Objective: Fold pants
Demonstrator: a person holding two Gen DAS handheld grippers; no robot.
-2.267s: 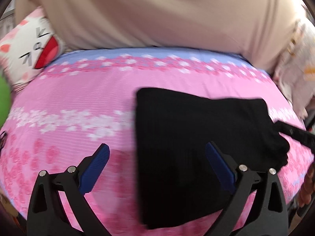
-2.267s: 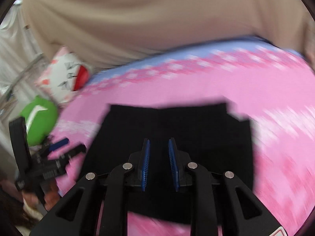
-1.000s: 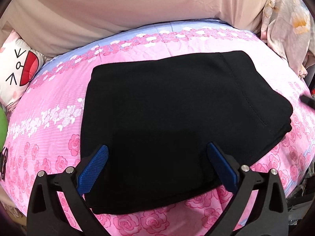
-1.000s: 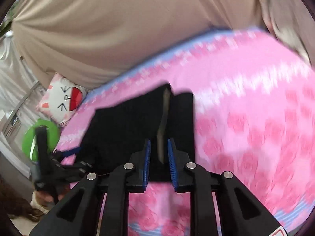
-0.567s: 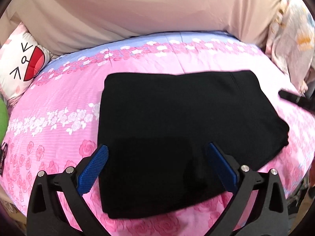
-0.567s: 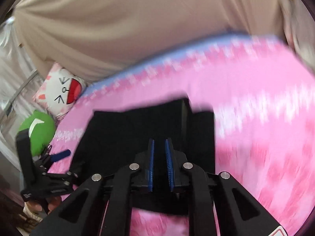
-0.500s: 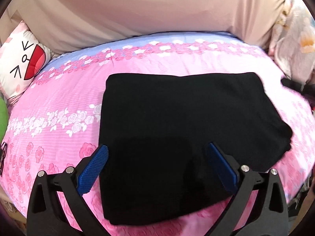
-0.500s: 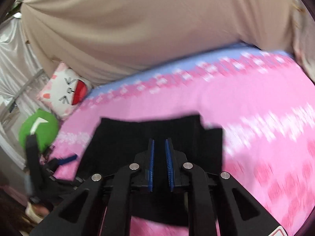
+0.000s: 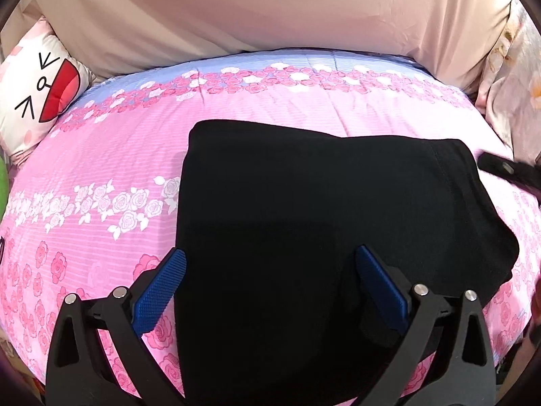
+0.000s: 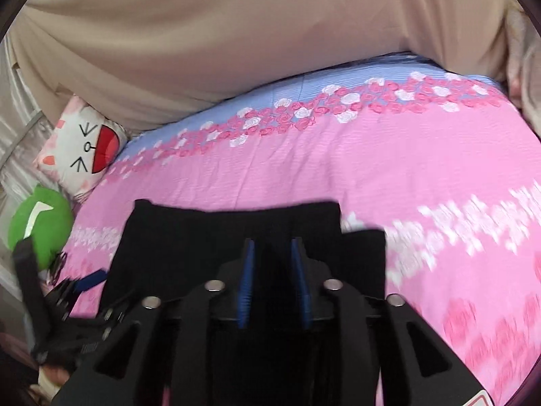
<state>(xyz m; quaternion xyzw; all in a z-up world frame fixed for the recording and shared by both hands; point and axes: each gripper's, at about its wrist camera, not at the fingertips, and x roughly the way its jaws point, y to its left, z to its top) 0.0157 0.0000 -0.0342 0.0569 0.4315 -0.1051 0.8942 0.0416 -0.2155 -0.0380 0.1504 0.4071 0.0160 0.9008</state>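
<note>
One pair of pants [image 9: 321,223] lies folded on one pink bedspread [image 9: 101,176]. Two grippers show: the left gripper [image 9: 270,277] and the right gripper [image 10: 274,270]. There is one cat-face pillow [image 10: 84,149], one green plush [image 10: 40,220], and one beige curtain [image 9: 270,10].

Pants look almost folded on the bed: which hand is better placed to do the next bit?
Probably left. The left gripper hangs wide open over the pants, ready to press or pinch. The right gripper sits at their edge, fingers nearly closed.
</note>
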